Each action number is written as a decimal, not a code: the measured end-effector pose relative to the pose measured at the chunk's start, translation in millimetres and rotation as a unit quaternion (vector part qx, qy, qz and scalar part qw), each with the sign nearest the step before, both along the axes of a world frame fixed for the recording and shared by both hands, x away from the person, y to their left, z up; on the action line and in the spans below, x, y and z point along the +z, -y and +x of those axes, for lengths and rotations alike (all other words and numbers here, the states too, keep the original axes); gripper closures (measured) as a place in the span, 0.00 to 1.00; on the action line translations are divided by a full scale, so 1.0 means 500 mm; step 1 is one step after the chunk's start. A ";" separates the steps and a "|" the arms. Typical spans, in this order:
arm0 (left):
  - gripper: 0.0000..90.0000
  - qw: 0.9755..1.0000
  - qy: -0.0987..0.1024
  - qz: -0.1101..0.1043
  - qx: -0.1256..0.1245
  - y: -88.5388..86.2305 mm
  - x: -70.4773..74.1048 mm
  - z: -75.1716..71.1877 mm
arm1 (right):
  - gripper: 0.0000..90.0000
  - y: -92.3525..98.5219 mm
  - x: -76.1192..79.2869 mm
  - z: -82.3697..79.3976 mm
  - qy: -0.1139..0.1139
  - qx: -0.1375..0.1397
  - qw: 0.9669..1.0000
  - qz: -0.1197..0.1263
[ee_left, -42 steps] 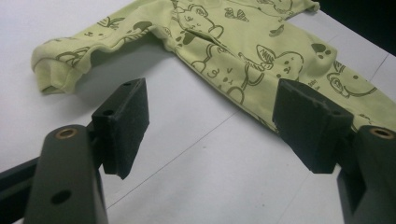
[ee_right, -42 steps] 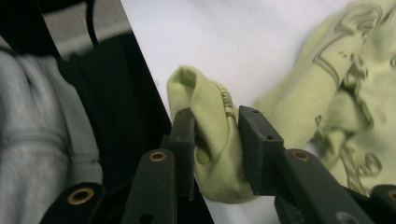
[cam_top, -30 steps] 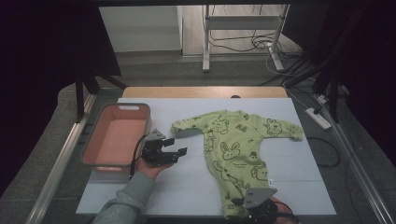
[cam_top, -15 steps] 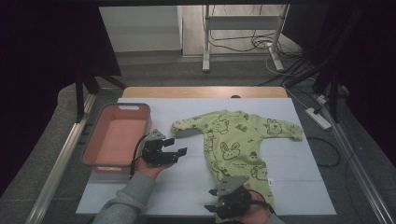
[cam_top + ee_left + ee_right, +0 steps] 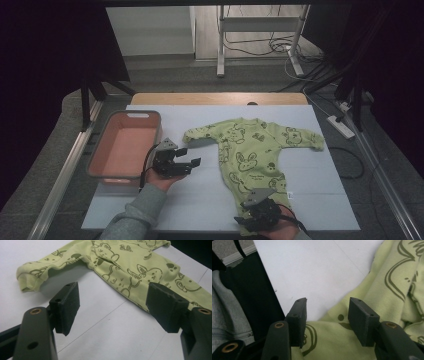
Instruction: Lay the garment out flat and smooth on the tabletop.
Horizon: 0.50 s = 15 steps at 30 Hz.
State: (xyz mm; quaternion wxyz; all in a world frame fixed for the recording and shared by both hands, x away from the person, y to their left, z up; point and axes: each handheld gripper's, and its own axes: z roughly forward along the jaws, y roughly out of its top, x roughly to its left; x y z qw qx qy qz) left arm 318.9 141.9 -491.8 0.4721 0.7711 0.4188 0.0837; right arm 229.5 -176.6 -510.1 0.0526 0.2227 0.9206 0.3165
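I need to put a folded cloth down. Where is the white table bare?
Bare: the white table right of the green printed baby suit, and the strip between it and the pink plastic tub. Crowded: the near edge, where the right gripper sits over the hem.

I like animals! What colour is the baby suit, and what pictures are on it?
The baby suit is light green with dark cartoon animals, clearest in the left gripper view.

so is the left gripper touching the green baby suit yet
Apart. In the left gripper view the left gripper has open jaws over bare white table, and the baby suit lies beyond them with a clear gap.
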 end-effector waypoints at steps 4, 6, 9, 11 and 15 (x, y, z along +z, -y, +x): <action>0.30 1.000 -0.001 -0.001 0.001 -0.001 0.000 0.000 | 0.58 -0.010 -0.012 0.007 0.000 -0.020 1.000 -0.019; 0.30 1.000 0.000 -0.001 0.001 -0.002 0.000 0.000 | 0.63 -0.012 -0.012 0.008 0.006 -0.030 0.999 -0.024; 0.30 1.000 0.000 -0.001 0.001 -0.002 0.000 -0.001 | 0.76 -0.006 -0.012 0.012 0.012 -0.043 0.999 -0.024; 0.30 1.000 0.000 -0.001 0.000 -0.002 0.000 -0.001 | 0.83 -0.004 -0.011 0.014 0.017 -0.049 0.998 -0.029; 0.30 1.000 0.000 -0.002 0.001 -0.003 0.000 -0.001 | 0.94 0.003 -0.010 0.017 0.014 -0.056 0.998 -0.024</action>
